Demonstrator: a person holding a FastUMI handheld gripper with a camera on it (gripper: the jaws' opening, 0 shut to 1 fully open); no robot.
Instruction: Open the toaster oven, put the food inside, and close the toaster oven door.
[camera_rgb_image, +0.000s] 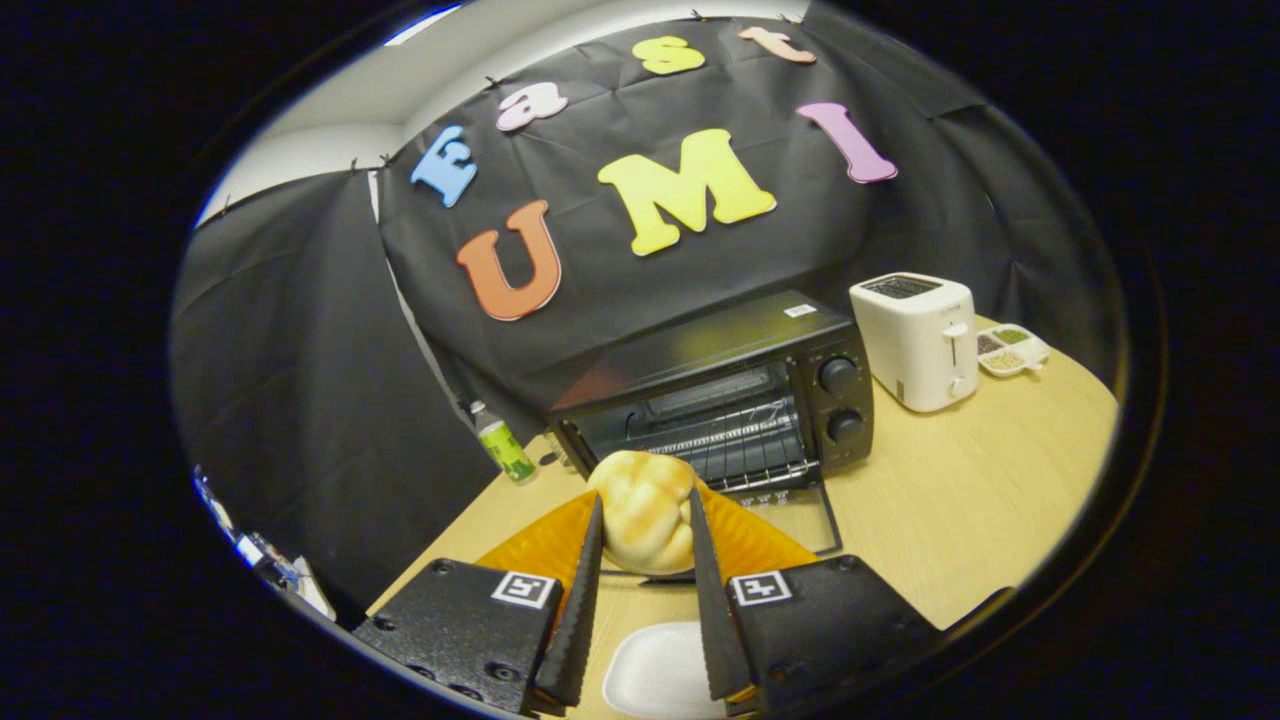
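Fingers (645, 520) grip bread roll (645, 505) w/ oven (720, 400) open.

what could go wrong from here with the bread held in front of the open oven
1. The claw pinches the soft bread roll by its sides; squeezing harder may crush it, and loosening may drop it before it gets in.
2. The toaster oven door lies open and flat just ahead; coming in low could catch the roll or fingers on it.
3. The rack opening looks narrow, so the fingers may clip the frame.

I see even, fairly bright overhead light on the tabletop (960, 480). Fisheye bending grows toward the rim; the 7 o'clock edge blurs.
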